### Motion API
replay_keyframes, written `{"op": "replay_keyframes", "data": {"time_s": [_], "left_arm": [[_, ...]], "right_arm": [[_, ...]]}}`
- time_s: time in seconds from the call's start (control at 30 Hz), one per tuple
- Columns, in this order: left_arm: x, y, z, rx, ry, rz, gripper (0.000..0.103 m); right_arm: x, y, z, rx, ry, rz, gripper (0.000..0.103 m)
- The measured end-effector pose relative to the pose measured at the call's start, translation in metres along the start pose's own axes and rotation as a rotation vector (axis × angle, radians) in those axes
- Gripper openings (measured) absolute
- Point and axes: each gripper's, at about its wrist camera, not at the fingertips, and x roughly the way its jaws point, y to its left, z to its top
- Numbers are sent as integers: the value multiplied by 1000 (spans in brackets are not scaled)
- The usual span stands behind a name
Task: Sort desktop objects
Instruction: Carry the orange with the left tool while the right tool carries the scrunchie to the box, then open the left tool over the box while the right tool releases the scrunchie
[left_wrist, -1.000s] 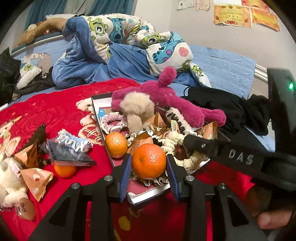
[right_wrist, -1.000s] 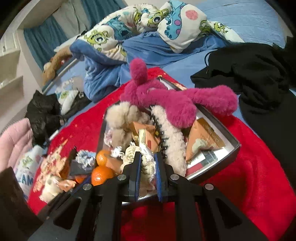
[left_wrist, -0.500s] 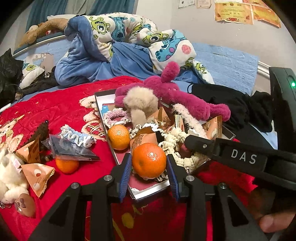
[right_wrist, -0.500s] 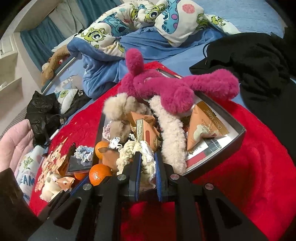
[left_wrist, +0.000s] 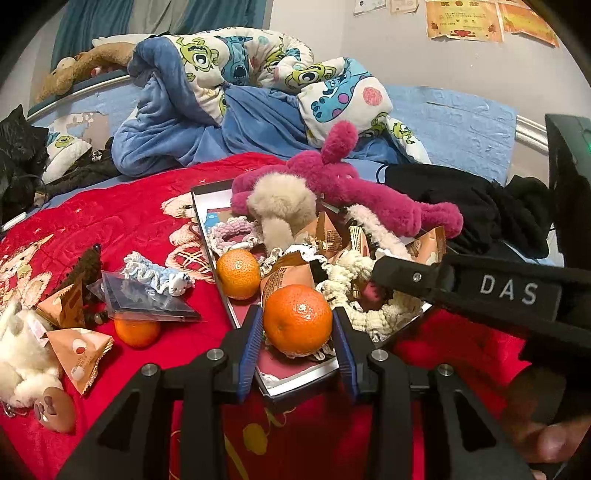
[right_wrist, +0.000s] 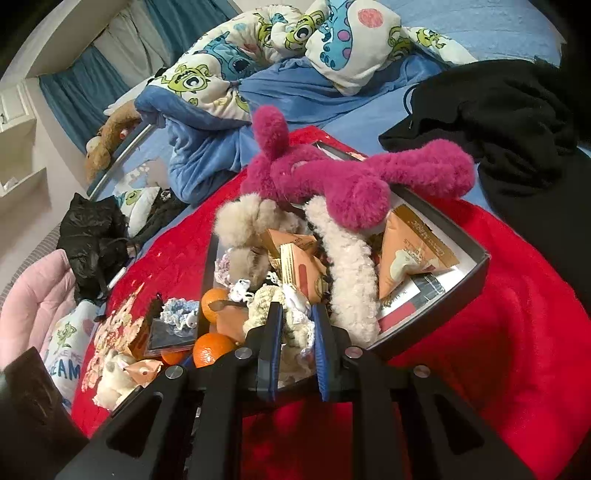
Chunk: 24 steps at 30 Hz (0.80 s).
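Left wrist view: my left gripper (left_wrist: 298, 345) is clamped on a mandarin (left_wrist: 297, 318), both blue pads against its sides, the stem dimple facing me. It sits over the near corner of the shallow tray (left_wrist: 295, 382). A second mandarin (left_wrist: 238, 273) lies just ahead and to the left by the tray's left rim, and a third (left_wrist: 136, 332) sits further left on the red blanket (left_wrist: 122, 221), half under a dark clear packet (left_wrist: 147, 299). The tray's long axis runs away from me and to the left.

My right gripper (left_wrist: 391, 271) reaches in from the right, its arm crossing the tray's right edge; white letters on it read "DAS".

Right wrist view: my right gripper (right_wrist: 297, 325) has just been opening by a sliver, yet its pads still press on the cream crocheted scrunchie (right_wrist: 295, 325) between them. Just ahead to the right, a cream fuzzy hair claw (right_wrist: 347, 266) points straight away from me, under the magenta plush toy (right_wrist: 332, 177). A triangular orange snack packet (right_wrist: 410, 251) shows print I cannot read. To the right of the tray the blanket lies bare; to the left it is crowded with small things.
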Motion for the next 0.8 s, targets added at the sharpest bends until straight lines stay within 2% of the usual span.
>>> {"op": "replay_keyframes", "data": {"time_s": [0.2,0.23,0.27,0.3,0.33,0.37,0.4,0.43,0.47,0.6,0.8], "left_arm": [[-1,-2,-1,3,1,3,39],[0,-2,0,8,5,3,42],[1,-5,0,16,10,-2,48],[1,-7,0,27,15,-9,52],[1,-10,0,45,14,-7,62],[0,-14,1,54,7,9,66],[-3,-16,2,65,-2,15,82],[-3,-17,2,61,0,53,96],[-2,-16,2,55,7,81,103],[3,-2,2,-13,38,34,103],[2,2,1,-30,34,42,103]], "right_arm": [[-4,2,0,-8,-8,1,18],[-4,2,1,-5,-8,3,22],[-5,1,1,1,-3,5,29],[-5,0,2,11,2,15,47],[-7,-1,3,24,1,36,58],[-9,-1,4,36,-3,57,61],[-12,-1,5,44,-9,64,65],[-14,0,5,46,-15,64,71],[-17,1,6,41,-23,60,74],[-28,-1,8,49,-54,37,92],[-30,-9,10,101,-52,41,103]]}}
